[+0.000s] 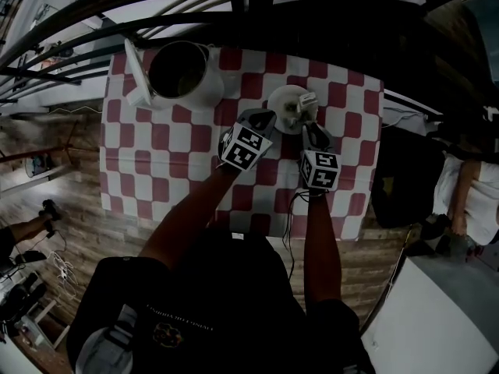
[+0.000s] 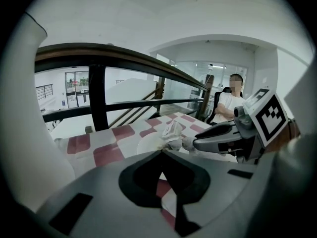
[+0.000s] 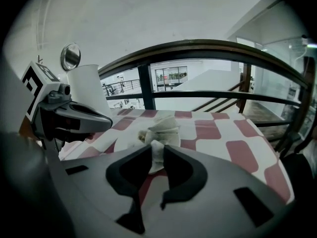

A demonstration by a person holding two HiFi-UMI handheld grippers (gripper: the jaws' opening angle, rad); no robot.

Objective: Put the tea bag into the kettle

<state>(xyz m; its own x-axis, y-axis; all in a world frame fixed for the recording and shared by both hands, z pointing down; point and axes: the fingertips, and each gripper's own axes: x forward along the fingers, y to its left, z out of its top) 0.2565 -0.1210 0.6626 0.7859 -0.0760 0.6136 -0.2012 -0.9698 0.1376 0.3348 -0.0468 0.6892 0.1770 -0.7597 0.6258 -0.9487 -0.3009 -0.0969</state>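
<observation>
Sitting on a small white plate (image 1: 277,96) mid-table on the checked tablecloth (image 1: 171,154), the tea bag (image 3: 161,125) has one white end nipped by the right gripper (image 3: 157,150), jaws clamped on it. From where I stand, the left gripper (image 2: 161,151) has its jaws together at the plate's near edge. The open kettle (image 1: 207,84) stands well apart at the far left corner.

- Inside the kettle (image 1: 181,70) it was too dark to show any contents.
- In the right gripper view, the left tool (image 3: 110,119) covered the kettle's base.
- The tea bag (image 3: 161,127) lost its lower end between the jaws of the right tool (image 3: 157,151).
- The saucer (image 2: 146,144) had its near rim behind the left tool's body.
</observation>
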